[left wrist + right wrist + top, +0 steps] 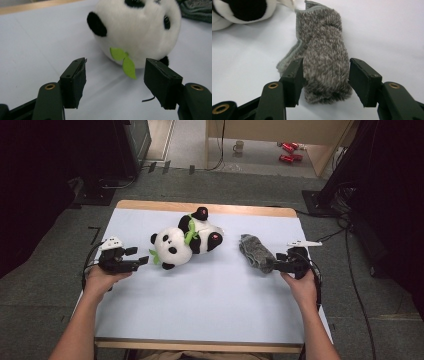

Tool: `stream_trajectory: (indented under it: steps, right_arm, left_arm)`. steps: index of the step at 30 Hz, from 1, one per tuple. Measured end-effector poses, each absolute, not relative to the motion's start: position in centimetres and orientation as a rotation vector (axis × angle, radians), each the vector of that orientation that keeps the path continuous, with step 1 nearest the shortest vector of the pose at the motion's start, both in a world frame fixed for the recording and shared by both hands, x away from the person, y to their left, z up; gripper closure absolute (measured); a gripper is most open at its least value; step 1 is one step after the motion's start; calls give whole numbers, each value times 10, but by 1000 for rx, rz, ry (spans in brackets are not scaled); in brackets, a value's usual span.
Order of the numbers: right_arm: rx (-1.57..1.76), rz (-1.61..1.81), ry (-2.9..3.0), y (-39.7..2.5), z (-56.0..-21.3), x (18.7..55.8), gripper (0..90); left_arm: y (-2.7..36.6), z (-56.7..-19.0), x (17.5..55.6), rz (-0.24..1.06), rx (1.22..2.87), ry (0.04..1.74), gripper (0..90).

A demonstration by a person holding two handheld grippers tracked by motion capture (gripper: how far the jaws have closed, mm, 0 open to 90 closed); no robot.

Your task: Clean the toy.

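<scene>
Right hand-held gripper [324,82] astride grey knit sock [322,52], panda plush [185,240] beside, no legible writing

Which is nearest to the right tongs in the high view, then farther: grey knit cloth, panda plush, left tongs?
1. Grey knit cloth: between the open jaws of the right tongs, just to their left.
2. Panda plush: mid-table, left of the cloth.
3. Left tongs: far left side, open toward the panda's head.
</scene>
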State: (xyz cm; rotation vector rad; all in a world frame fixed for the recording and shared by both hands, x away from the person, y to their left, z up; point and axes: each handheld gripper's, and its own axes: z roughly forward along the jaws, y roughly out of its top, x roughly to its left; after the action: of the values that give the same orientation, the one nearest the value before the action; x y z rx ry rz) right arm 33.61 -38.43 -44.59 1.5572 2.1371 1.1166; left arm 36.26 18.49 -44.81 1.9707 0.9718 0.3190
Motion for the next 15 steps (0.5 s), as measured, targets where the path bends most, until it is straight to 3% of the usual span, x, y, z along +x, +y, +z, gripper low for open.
stream_trajectory:
  steps: [15]
  right_arm:
    - [1650,1058,1998,-420,-460,332,472]
  left_arm:
    - [191,-473,365,315,2037,1038,362]
